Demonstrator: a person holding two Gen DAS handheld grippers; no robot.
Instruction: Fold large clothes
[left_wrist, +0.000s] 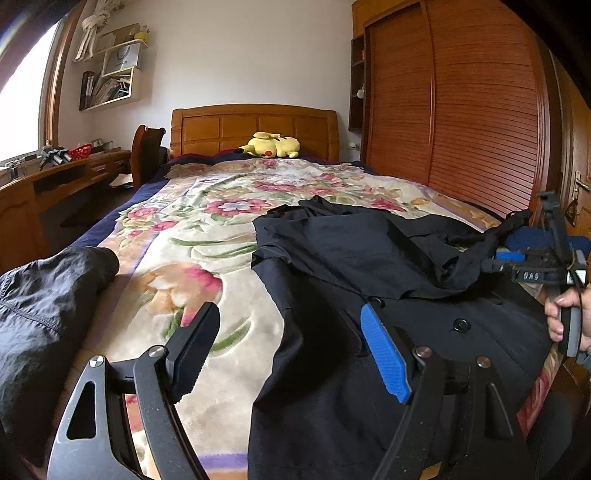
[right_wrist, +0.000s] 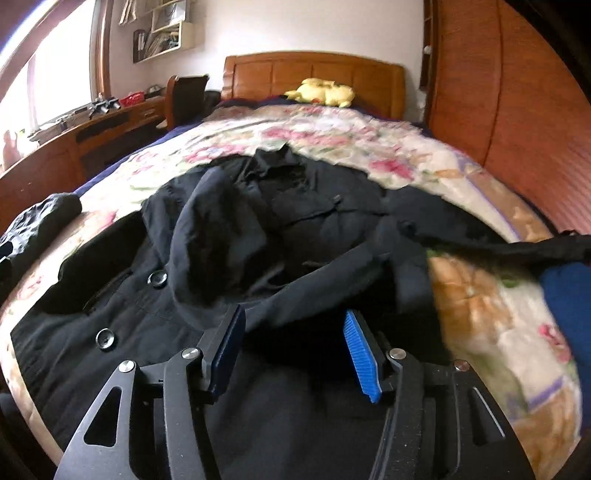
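Note:
A large black coat (left_wrist: 369, 258) with round buttons lies rumpled on the floral blanket (left_wrist: 192, 236) of a bed, collar toward the headboard. My left gripper (left_wrist: 290, 311) is open and low over the coat's left edge, with its left finger above bare blanket and its blue-padded right finger above the cloth. My right gripper (right_wrist: 294, 312) is open just above the coat (right_wrist: 258, 229). A loose fold lies between and ahead of its blue pads (right_wrist: 360, 354), which do not press on it. A hand (left_wrist: 565, 314) holds that gripper's handle at the coat's right side.
A second black garment (left_wrist: 44, 302) is bunched at the bed's near left corner. A blue cloth (right_wrist: 569, 295) lies at the right edge. A yellow plush toy (left_wrist: 273, 144) rests by the headboard. A wooden wardrobe (left_wrist: 461, 110) stands close on the right, a desk (left_wrist: 55, 177) on the left.

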